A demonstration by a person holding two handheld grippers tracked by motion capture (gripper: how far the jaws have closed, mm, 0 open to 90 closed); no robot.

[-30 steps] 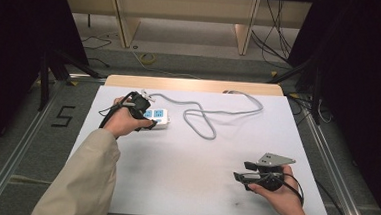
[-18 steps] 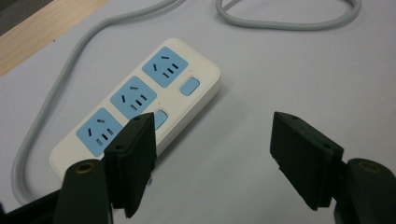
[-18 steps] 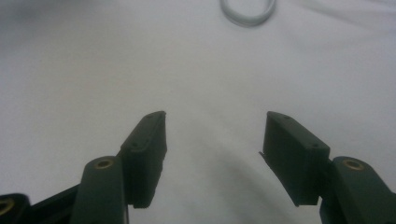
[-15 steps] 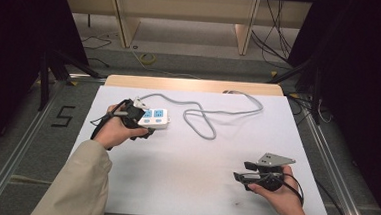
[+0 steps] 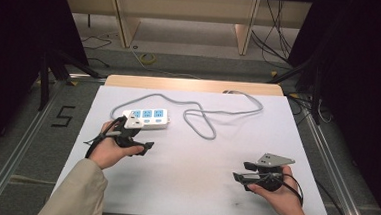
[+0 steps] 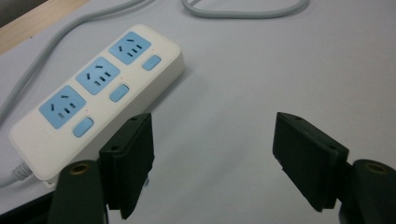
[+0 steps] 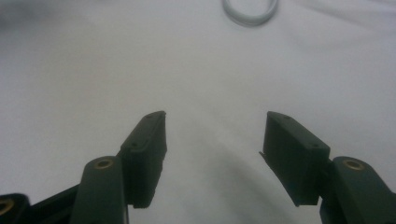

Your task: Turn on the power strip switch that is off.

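Toward ten o'clock on the white bench lies a white power strip with three blue sockets and three blue switches, flat on its back and running roughly nine to three. Its grey cord leaves the strip's nine o'clock end, arcs along the far side, loops back toward the middle and runs off the bench at about one o'clock. The left gripper sits just at the strip's six o'clock side, held in the person's left hand; a second ago that hand was farther up and right at the strip's nine o'clock end, and it has since drawn back toward the near edge, leaving the strip free. In the left gripper view its black jaws stand wide apart with nothing between them, the strip lying just past the left jaw at about eleven o'clock. Over at four o'clock the right gripper, grey plate on top, rests in the right hand where it was before, pointing toward nine o'clock. Its jaws are likewise spread over bare bench, with a loop of cord far ahead at twelve o'clock.
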